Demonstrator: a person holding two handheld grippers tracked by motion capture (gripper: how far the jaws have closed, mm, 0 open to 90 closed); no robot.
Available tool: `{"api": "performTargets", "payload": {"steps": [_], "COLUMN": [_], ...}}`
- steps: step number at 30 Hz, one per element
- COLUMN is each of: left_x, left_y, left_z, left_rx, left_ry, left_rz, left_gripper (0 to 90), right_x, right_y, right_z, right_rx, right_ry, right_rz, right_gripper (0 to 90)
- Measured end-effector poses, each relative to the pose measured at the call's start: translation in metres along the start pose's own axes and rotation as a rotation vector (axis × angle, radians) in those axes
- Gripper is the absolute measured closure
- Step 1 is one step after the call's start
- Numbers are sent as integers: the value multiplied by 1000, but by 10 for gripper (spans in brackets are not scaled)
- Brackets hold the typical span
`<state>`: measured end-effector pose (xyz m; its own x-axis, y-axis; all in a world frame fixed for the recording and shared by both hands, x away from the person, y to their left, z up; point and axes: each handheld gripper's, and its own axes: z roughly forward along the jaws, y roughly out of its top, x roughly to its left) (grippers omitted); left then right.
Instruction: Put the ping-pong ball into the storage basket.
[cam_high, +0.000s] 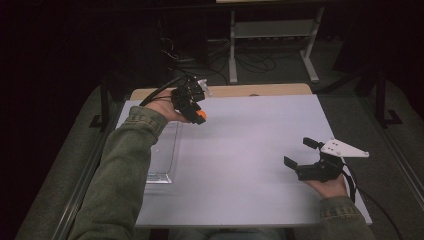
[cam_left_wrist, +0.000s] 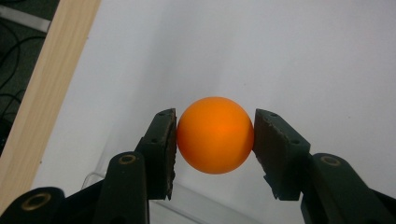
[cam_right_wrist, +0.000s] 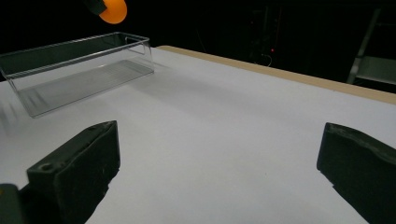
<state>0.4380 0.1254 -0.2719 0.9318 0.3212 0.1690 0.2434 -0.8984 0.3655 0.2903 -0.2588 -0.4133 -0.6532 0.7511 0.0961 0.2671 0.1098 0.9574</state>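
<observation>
Orange is what I check first: the orange ball (cam_left_wrist: 215, 135), about the look of a table-tennis ball, sits pinched between the two black jaws of my left gripper (cam_high: 199, 114), both pads pressing its sides with nothing slack in the hold. In the high view that gripper hangs above the white tabletop (cam_high: 250, 150), near the far left corner, and the ball is clear of the surface. From the right gripper view I can see the ball up in the air, just above and beyond the far end of the clear plastic bin (cam_right_wrist: 79, 65), which lies long and shallow along the left side of the table and looks empty as far as I can make out through its walls. My right gripper (cam_high: 300, 154) rests low at the near right of the table, well apart from the ball and the bin, its jaws spread wide with nothing between them. So I judge the pickup as done: the ball is secured and lifted. What I take to be left is the carry over the bin's open top, a lowering between its walls, and the release; none of that shows as done yet. The ball is smooth and round, so I would keep the squeeze steady until it is low inside the bin, or it may bounce out.
</observation>
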Motion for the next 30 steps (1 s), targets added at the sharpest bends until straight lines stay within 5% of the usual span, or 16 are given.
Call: {"api": "performTargets", "payload": {"steps": [30], "left_x": [-10], "left_y": [-18], "left_z": [-51], "left_rx": [-40], "left_ry": [30], "left_rz": [14], "left_gripper": [506], "right_x": [0], "right_y": [0], "right_z": [0], "right_rx": [3], "right_ry": [-6], "right_rz": [1], "right_gripper": [0]}}
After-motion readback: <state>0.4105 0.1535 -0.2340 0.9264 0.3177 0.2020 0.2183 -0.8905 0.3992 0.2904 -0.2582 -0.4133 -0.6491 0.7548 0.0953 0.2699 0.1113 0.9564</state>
